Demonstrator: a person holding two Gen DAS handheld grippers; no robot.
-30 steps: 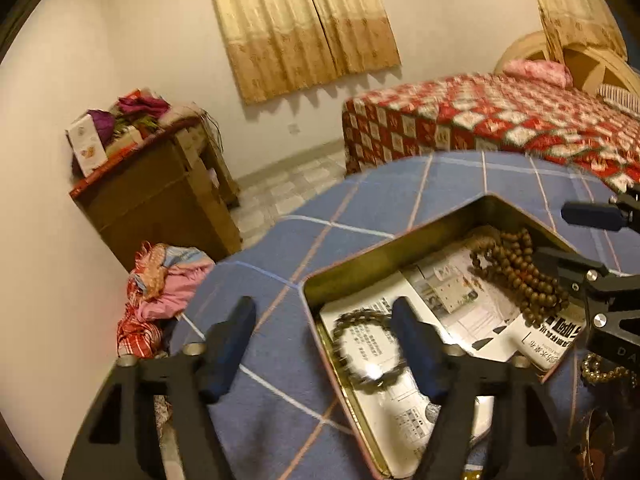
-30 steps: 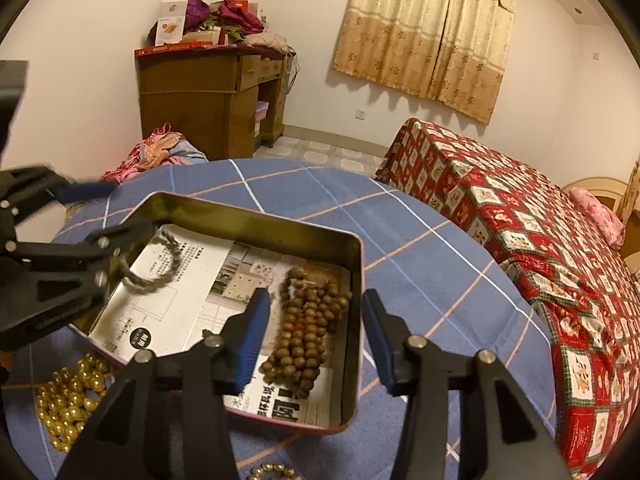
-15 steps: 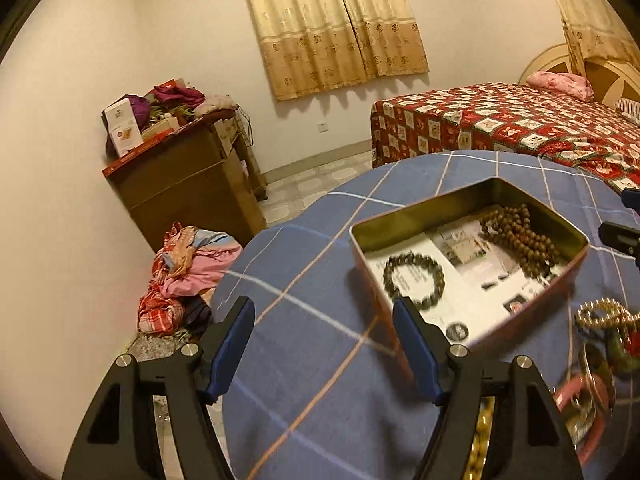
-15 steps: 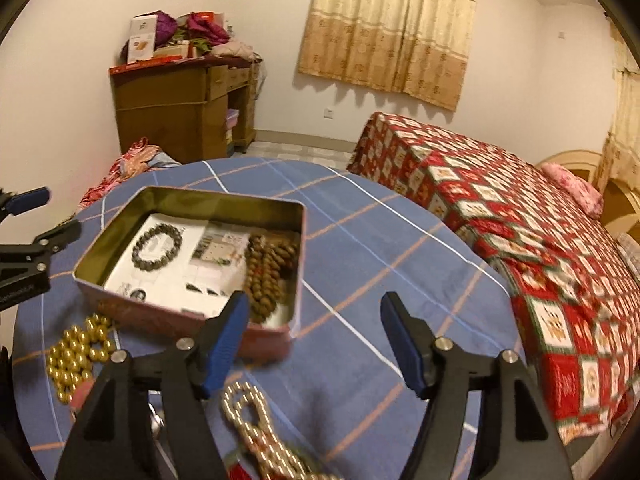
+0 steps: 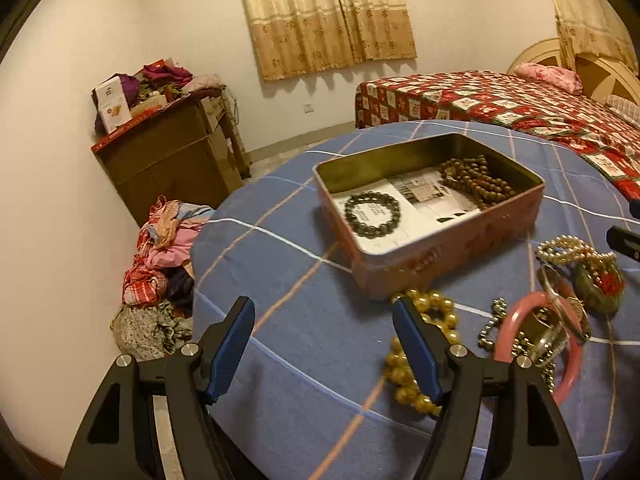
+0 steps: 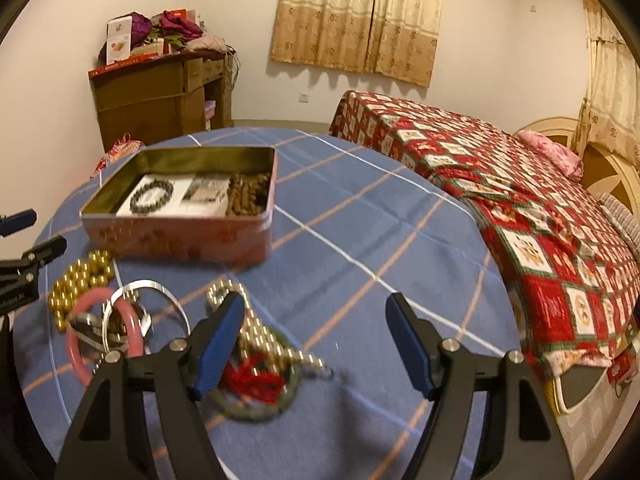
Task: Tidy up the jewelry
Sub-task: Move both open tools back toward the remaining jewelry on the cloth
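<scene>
Both grippers spread wide and empty over a jewelry-strewn desk (image 5: 280, 320).

Left wrist view: left gripper (image 5: 323, 346) gaping, holding nothing; gold bead strand (image 5: 404, 376) partly hidden behind one finger; dark bead bracelet (image 5: 373, 215) and brown beads (image 5: 474, 182) inside pink tin (image 5: 448, 256).
Right wrist view: right gripper (image 6: 316, 342) gaping, empty; pink bangle (image 6: 134, 330), pearl strand (image 6: 256, 330) and green bangle (image 6: 256, 410) blurred, overlapping near the fingers (image 6: 218, 346).

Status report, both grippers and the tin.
Left gripper open, empty. Right gripper open, empty. Tin holds two bead strings; gold beads, pink bangle outside. Nothing blocking.
</scene>
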